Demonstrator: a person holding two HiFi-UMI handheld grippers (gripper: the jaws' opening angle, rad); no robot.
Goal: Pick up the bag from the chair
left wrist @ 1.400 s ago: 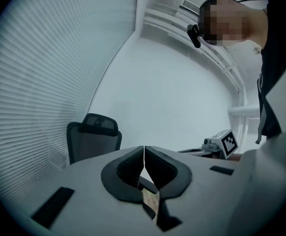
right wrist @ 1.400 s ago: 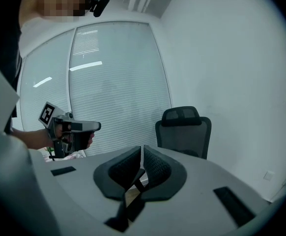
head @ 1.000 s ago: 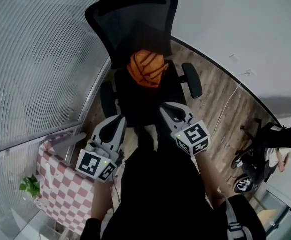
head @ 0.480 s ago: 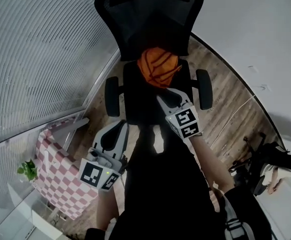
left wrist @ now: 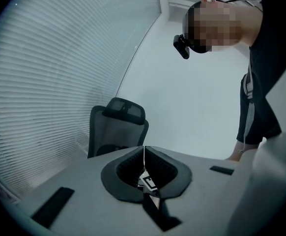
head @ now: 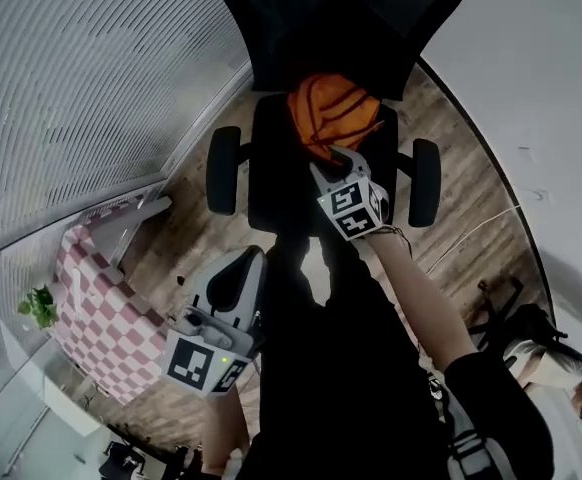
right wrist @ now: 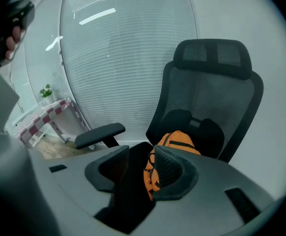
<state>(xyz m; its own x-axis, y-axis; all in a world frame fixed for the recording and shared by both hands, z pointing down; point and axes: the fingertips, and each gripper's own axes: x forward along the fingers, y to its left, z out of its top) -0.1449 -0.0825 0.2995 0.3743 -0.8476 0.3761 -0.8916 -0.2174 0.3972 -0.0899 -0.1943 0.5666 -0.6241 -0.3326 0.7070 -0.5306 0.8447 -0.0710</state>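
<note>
A rounded orange fabric bag point(head: 331, 113) crossed by black strap lines sits on the black mesh office chair point(head: 271, 173), against its backrest. The right gripper point(head: 343, 156) has just been opening its 2 jaws; they stand wide at the bag's near edge and press nothing. The left gripper point(head: 243, 264) is closed and empty.

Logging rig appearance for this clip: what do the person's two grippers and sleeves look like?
Both the left gripper and right gripper have light grey shells with black ribbed pads. Each carries a white cube printed with black square markers. The person wears a black top with short sleeves.
</note>
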